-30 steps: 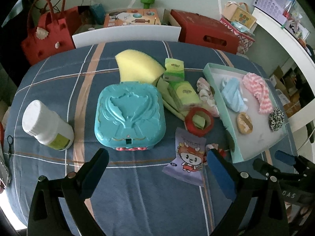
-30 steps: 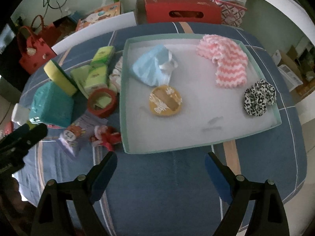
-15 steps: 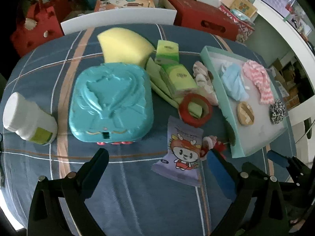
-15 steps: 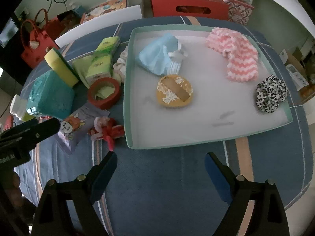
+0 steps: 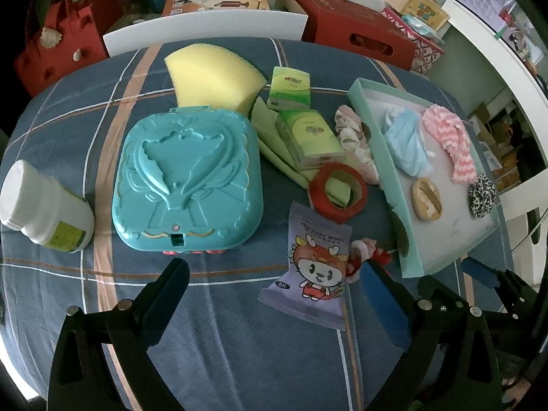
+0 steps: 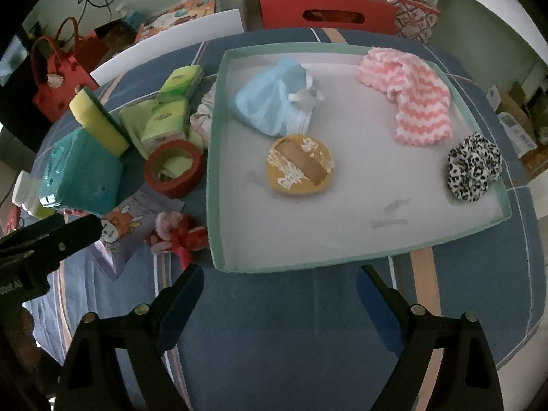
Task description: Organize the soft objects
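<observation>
A teal tray (image 6: 214, 185) holds a blue cloth (image 6: 274, 102), a pink zigzag cloth (image 6: 411, 102), a leopard scrunchie (image 6: 474, 167) and a brown puff (image 6: 299, 164). Left of it lie a red-pink scrunchie (image 6: 178, 233), a pale scrunchie (image 5: 354, 137), a yellow sponge (image 5: 212, 77) and tissue packs (image 5: 308, 137). My left gripper (image 5: 274, 274) is open and empty, just short of the wipes packet (image 5: 311, 267). My right gripper (image 6: 279, 284) is open and empty, before the tray's near edge.
A teal plastic case (image 5: 185, 181), a white bottle (image 5: 41, 205) and a red tape roll (image 5: 339, 191) sit on the blue plaid table (image 5: 239, 342). Red bags and boxes (image 5: 352, 27) stand behind the table.
Both grippers have moved forward over the table; objects look nearer. The left one has come closer to the wipes packet and red-pink scrunchie. Jaws stay open.
</observation>
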The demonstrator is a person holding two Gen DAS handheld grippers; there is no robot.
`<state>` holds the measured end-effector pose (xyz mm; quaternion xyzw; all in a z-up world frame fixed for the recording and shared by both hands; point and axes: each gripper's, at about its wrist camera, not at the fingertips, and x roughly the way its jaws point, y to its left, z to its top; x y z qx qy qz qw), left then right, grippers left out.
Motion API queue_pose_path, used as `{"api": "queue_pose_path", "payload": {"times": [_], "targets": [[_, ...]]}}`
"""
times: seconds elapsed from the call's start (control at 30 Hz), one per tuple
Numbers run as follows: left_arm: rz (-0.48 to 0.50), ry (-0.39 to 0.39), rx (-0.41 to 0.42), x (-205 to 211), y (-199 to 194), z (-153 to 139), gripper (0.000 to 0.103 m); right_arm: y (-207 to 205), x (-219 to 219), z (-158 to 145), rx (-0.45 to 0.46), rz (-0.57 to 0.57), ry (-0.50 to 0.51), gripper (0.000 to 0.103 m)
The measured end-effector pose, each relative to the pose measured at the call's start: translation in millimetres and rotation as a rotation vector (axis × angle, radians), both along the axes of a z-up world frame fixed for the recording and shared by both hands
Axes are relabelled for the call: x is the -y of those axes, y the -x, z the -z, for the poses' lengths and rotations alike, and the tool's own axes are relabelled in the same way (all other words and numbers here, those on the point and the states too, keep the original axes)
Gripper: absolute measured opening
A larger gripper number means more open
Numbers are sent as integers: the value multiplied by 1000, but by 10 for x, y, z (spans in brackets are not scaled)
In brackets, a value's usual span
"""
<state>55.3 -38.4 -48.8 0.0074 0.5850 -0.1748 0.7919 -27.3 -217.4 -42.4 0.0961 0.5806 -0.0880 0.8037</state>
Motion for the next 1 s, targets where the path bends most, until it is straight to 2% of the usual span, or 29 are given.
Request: {"api": "queue_pose_path", "payload": {"times": [0.9, 1.0], "targets": [[86, -78, -69, 417, -76, 313, 100, -11, -50, 121, -9, -8, -18, 92], [101, -77, -64, 486, -30, 315, 93, -14, -61, 125, -8, -12, -14, 92]]}}
